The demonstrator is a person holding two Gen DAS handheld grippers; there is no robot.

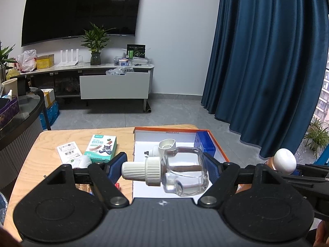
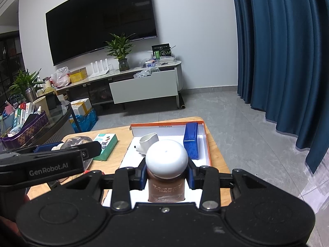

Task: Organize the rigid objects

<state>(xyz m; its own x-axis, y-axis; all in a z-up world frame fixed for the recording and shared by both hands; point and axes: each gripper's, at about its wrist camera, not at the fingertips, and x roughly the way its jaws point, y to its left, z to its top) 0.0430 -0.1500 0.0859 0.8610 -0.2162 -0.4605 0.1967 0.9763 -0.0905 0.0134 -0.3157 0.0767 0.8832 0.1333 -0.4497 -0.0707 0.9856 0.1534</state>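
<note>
The left gripper [image 1: 164, 169] squeezes a clear bottle [image 1: 185, 173] and the right gripper [image 2: 167, 177] squeezes a brown bottle [image 2: 166, 187], both over the box's [image 2: 202, 138] near edge, ready to go in.

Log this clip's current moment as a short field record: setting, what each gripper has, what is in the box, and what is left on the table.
setting: wooden table in a living room
left gripper: shut on a clear glass bottle with a white ribbed cap, held sideways
right gripper: shut on a brown bottle with a round white cap, upright
orange-rimmed box: holds a blue case along its right wall and a white plastic piece
on table beside box: green-and-white bandage box, white leaflet
</note>
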